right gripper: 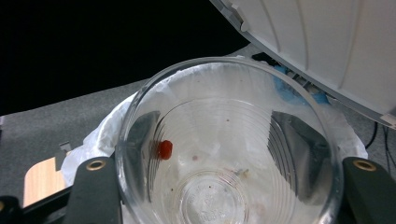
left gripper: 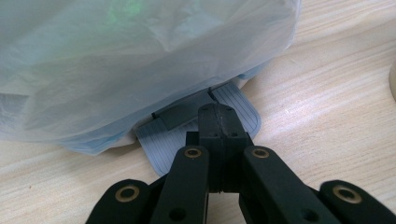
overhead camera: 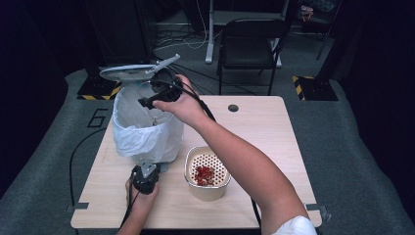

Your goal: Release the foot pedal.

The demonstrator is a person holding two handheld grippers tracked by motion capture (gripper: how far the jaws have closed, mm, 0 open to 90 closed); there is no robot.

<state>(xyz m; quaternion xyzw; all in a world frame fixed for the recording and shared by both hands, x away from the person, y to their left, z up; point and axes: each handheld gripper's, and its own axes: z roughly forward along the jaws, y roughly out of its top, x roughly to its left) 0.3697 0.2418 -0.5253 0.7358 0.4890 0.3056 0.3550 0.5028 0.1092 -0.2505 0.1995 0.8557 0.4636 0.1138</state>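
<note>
A small pedal bin (overhead camera: 147,122) lined with a white bag (left gripper: 140,60) stands at the table's left, its lid (overhead camera: 132,72) raised. My right gripper (overhead camera: 156,98) hovers over the bin's mouth, shut on a clear plastic cup (right gripper: 224,154) tipped toward the bag. One red bit (right gripper: 165,149) clings to the cup's inner wall. My left gripper (overhead camera: 145,176) sits at the bin's foot, and in the left gripper view its (left gripper: 218,116) shut jaws press down on the grey ribbed pedal (left gripper: 240,105). The lid's underside (right gripper: 336,42) shows at the upper right of the right gripper view.
A beige tub (overhead camera: 207,188) with a perforated insert holding several red pieces (overhead camera: 204,174) stands just right of my left gripper. The wooden table (overhead camera: 274,132) has a cable hole (overhead camera: 233,107). A black chair (overhead camera: 249,39) stands beyond the far edge.
</note>
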